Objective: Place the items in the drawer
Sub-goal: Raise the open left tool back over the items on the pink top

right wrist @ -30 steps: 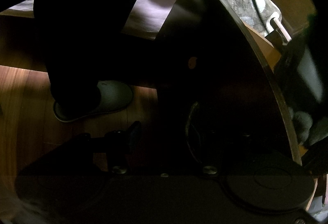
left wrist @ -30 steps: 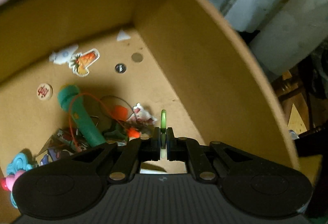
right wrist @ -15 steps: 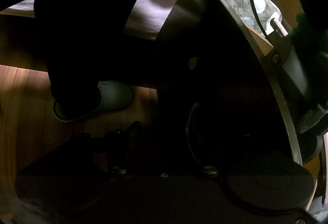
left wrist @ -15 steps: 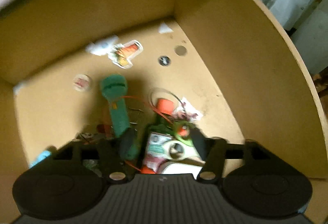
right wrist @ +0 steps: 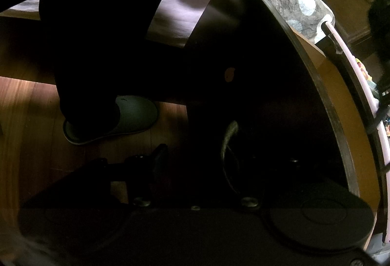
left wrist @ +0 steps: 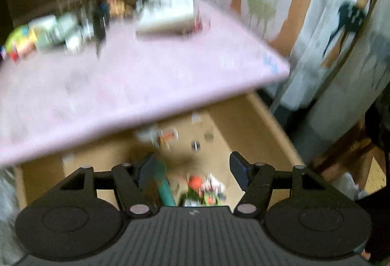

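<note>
Black two-finger grippers, dark trouser leg, grey slipper

The left gripper [left wrist: 192, 173] is matte black, with a ribbed grey top plate, round embossed discs at each side, silver pivot screws and blue-tinted finger pads [left wrist: 240, 172]. The right gripper [right wrist: 195, 161] is black, in deep shadow. The person wears dark trousers [right wrist: 97, 34] and a grey slipper [right wrist: 131, 117] with a pale sole edge.

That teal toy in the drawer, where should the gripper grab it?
Judging from the blurry left wrist view: grip the teal toy across its long narrow handle, coming straight down from above. The drawer is open on top, and the slim shaft should fit between the open left gripper fingers.
</note>
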`<action>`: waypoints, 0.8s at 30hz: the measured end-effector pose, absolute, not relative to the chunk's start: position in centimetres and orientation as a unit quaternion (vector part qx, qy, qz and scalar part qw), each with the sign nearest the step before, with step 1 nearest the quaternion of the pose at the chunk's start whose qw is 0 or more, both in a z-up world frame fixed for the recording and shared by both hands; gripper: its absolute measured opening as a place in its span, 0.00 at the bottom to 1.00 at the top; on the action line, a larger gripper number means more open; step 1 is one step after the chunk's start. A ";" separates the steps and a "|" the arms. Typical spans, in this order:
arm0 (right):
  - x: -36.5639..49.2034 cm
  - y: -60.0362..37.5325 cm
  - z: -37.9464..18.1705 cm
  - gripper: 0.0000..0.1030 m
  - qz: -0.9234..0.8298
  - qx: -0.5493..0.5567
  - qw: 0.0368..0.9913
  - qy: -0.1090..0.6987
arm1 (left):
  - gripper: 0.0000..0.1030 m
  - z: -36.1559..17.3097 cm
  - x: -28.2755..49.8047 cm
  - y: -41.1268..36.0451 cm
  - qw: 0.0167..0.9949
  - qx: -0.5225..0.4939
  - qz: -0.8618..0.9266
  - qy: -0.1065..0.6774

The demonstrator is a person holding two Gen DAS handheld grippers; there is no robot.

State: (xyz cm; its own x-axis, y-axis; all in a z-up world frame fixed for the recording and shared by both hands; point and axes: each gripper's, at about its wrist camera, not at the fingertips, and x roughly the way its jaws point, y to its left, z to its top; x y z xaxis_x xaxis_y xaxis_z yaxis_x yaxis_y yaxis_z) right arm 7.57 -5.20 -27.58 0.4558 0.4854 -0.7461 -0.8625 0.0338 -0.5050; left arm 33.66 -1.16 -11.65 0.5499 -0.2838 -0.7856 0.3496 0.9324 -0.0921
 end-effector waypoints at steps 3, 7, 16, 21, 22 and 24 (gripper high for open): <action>7.6 -5.2 -27.6 0.51 0.486 -0.497 0.694 0.190 | 0.63 -9.5 35.0 -0.9 0.899 0.031 -0.169 0.403; 7.6 -5.2 -27.6 0.52 0.486 -0.497 0.694 0.189 | 0.63 -8.4 38.8 -0.7 0.915 0.012 -0.154 0.373; 7.5 -5.3 -27.8 0.52 0.487 -0.498 0.693 0.186 | 0.57 -7.1 47.0 -1.9 0.934 -0.007 -0.130 0.334; 7.4 -5.3 -27.7 0.52 0.488 -0.498 0.693 0.185 | 0.45 -7.8 50.3 -2.1 0.936 -0.018 -0.116 0.333; 7.4 -5.3 -27.7 0.52 0.488 -0.498 0.693 0.185 | 0.43 -8.0 50.9 -2.1 0.935 -0.021 -0.115 0.334; 7.4 -5.3 -27.7 0.52 0.488 -0.498 0.693 0.184 | 0.38 -8.4 52.0 -2.2 0.933 -0.023 -0.115 0.341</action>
